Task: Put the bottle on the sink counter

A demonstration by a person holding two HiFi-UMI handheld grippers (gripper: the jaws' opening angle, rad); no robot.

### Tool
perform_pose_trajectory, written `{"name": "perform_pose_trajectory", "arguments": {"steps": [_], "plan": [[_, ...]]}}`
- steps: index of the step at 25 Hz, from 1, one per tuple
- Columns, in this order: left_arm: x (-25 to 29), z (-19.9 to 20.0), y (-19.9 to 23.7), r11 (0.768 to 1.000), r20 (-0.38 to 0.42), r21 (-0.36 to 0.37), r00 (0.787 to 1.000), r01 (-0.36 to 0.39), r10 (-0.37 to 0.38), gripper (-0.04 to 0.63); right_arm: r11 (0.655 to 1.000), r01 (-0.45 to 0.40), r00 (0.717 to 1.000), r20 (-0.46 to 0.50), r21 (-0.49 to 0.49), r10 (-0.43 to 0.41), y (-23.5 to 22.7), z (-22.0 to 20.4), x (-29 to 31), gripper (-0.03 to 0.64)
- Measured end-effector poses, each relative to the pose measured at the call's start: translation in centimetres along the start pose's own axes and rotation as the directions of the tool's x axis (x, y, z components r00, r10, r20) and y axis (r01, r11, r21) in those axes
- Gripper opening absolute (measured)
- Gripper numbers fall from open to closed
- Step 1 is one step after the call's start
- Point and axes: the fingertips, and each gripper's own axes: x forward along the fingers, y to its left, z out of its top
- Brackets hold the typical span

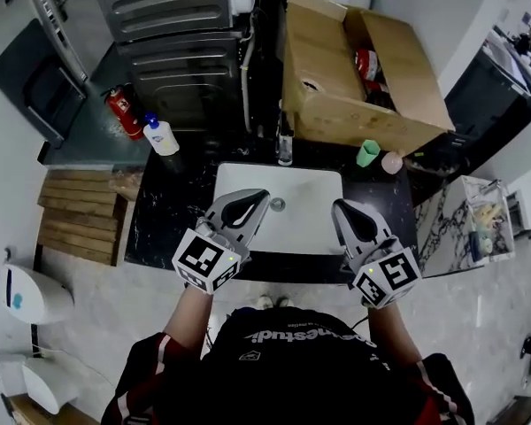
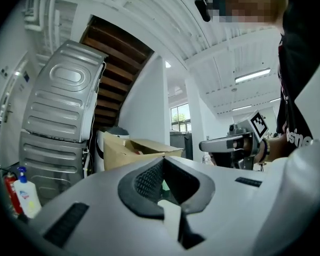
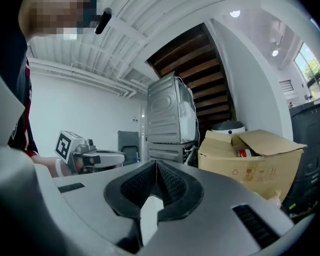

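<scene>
left gripper, right gripper — both closed, empty — over sink front edge; bottle far left.

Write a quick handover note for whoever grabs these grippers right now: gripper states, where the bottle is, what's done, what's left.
Left gripper: shut, empty, held over the sink.
Right gripper: shut, empty, over the sink's right side.
Bottle: upright at the back left corner of the counter, beside the fire extinguisher; nothing touches it.
Done: the bottle seems to stand on the counter already.
Left: confirm it sits fully on the counter; otherwise probably nothing.
</scene>
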Motion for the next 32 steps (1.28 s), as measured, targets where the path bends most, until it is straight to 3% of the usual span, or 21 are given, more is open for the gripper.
{"name": "perform_pose_trajectory", "arguments": {"steps": [5, 9, 13, 19, 32], "plan": [[-0.8, 0.7, 0.2, 0.992, 0.039, -0.128, 0.999, -0.022, 0.027, 0.014, 1.000, -0.013, 1.000, 0.024, 0.015, 0.012, 0.0, 1.1, -0.7, 0.041], [-0.4, 1.1, -0.7, 0.996, 0.031, -0.091, 0.999, -0.024, 0.027, 0.014, 0.999, -0.042, 0.999, 0.023, 0.028, 0.041, 0.3, 1.2, -1.4, 0.041], [0.7, 1.3, -1.8, 0.991, 0.040, -0.133, 0.999, 0.009, -0.003, 0.014, 0.998, -0.062, 0.998, 0.012, 0.030, 0.062, 0.1, 0.9, -2.0, 0.041], [1.6, 1.6, -2.6, 0.993, 0.039, -0.116, 0.999, 0.015, -0.011, 0.014, 0.995, -0.094, 0.996, 0.013, 0.041, 0.094, 0.0, 0.8, -2.5, 0.043], [2.3, 1.0, -2.9, 0.997, 0.005, -0.076, 1.000, -0.001, 0.002, 0.014, 0.994, -0.104, 0.995, 0.006, 0.033, 0.104, -0.6, 0.9, -2.9, 0.043]]}}
